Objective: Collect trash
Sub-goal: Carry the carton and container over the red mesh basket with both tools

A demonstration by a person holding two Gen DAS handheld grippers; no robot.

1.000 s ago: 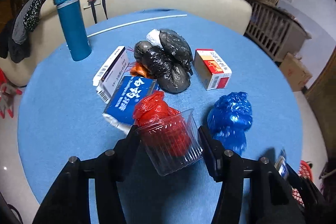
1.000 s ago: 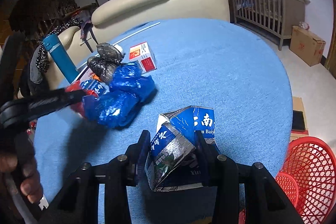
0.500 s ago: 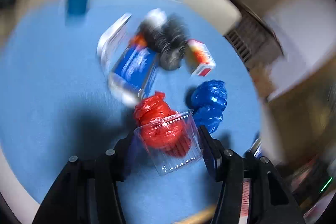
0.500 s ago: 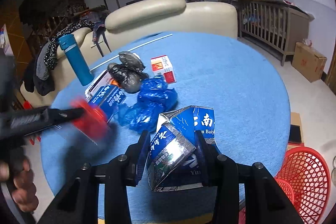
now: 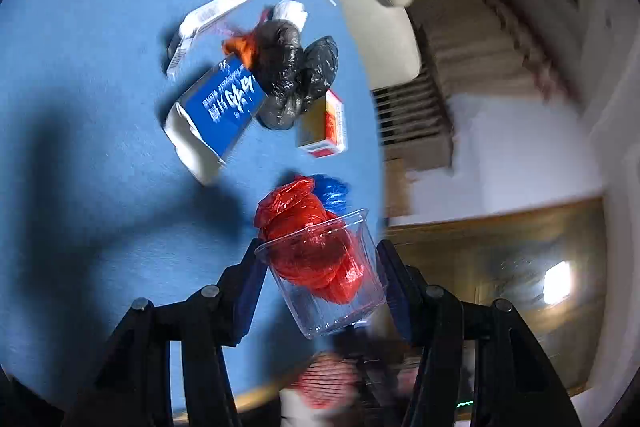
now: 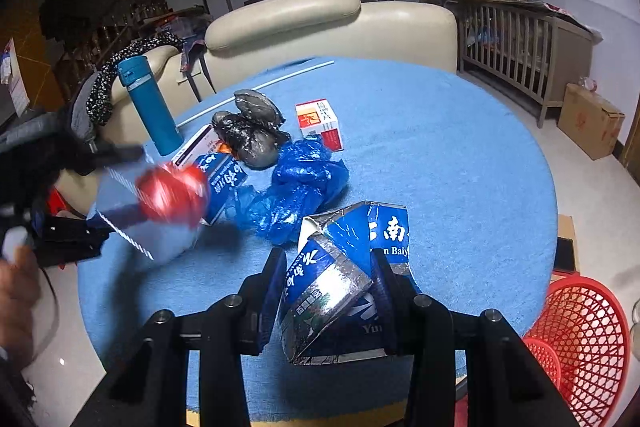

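Note:
My left gripper [image 5: 320,259] is shut on a clear plastic cup [image 5: 332,287] stuffed with a red plastic bag [image 5: 308,227], held above the blue round table [image 5: 80,107]. It shows blurred in the right wrist view [image 6: 168,195]. My right gripper [image 6: 326,283] is shut on a crushed blue and silver carton [image 6: 340,275] over the table's near edge. On the table lie a blue bag [image 6: 300,187], black bags [image 6: 248,135], a blue box [image 5: 224,107], a white box [image 5: 208,23] and a red and white box [image 6: 320,123].
A red mesh basket [image 6: 576,339] stands on the floor at the lower right, beside the table. A teal flask [image 6: 148,103] stands at the table's far left. A cream sofa [image 6: 320,23] is behind the table. A cardboard box [image 6: 588,119] sits by the wall.
My left gripper has lifted the cup with the red bag off the table and swung and tilted it to the right. My right gripper has risen slightly with the carton.

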